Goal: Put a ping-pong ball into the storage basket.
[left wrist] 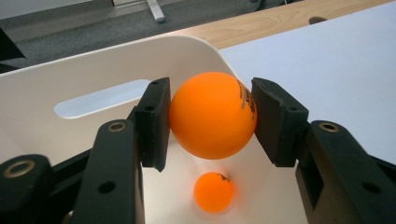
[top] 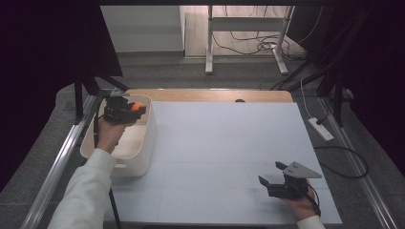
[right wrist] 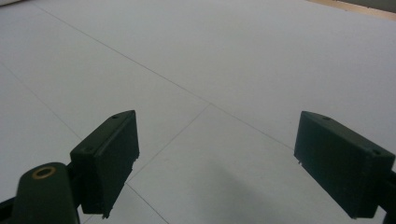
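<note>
Left hand-held gripper [left wrist: 212,116] clamps orange ball [left wrist: 212,114] above bin [left wrist: 116,60]; right hand-held gripper [right wrist: 217,161] gapes over table [right wrist: 233,56].

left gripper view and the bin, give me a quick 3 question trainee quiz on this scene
1. True or false: the left gripper is shut on an orange ball above the white bin.
2. What lies on the bin floor below the held ball?
A. a second, free ball
B. a cube
C. nothing
3. How does the right gripper stand, and what is between its fingers?

Key
1. True: both fingers press the ball's sides.
2. A: another orange ball lies on the floor.
3. Open over the white table, with nothing between the fingers.
</note>
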The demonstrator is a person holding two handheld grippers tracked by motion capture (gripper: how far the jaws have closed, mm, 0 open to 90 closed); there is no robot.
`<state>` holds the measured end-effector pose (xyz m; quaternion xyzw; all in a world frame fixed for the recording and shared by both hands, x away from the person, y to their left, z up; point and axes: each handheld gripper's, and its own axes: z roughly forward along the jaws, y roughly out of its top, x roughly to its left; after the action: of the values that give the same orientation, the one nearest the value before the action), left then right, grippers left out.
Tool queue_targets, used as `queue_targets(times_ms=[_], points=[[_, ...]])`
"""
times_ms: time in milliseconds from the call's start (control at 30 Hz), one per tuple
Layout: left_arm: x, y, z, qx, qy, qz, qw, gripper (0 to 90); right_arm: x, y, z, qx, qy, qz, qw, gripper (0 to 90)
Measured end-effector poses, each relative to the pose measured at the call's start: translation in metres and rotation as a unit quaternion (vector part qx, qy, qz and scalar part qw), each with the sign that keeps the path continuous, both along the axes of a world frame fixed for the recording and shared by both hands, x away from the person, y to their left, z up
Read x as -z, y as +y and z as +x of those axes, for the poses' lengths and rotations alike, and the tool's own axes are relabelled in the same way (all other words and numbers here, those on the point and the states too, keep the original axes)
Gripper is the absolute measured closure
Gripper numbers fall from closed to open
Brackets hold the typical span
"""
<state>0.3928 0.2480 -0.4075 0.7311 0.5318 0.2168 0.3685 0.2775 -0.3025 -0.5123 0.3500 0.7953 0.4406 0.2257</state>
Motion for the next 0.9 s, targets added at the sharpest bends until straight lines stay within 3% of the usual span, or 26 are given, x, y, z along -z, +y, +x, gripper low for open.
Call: queue_targets(times_ms=[467,533,567,600,833,900], points=[[0.0,0.003,0.0,-0.004,0.001,-0.001,1.0,50.1,0.0,0.0,0.001,-0.001,0.0,0.001,1.0,13.7],[-0.001,0.003,-0.001,-0.02,-0.001,-0.004,0.9998,40.0,0.0,0.0,0.0,-0.001,-0.001,0.001,1.0,13.7],[-0.003,0.003,-0.001,-0.031,-0.005,-0.006,0.9995,40.0,0.0,0.0,0.0,-0.001,-0.001,0.001,1.0,13.7],[-0.004,0.002,-0.002,-0.038,-0.012,-0.007,0.9992,32.9,0.0,0.0,0.0,-0.001,0.0,0.001,1.0,13.7],[-0.013,0.005,-0.014,-0.001,-0.038,-0.06,0.9975,21.1,0.0,0.001,0.0,-0.003,-0.001,0.0,1.0,13.7],[-0.015,0.005,-0.016,0.003,-0.042,-0.067,0.9969,18.9,0.001,0.0,0.001,-0.003,0.0,0.001,1.0,13.7]])
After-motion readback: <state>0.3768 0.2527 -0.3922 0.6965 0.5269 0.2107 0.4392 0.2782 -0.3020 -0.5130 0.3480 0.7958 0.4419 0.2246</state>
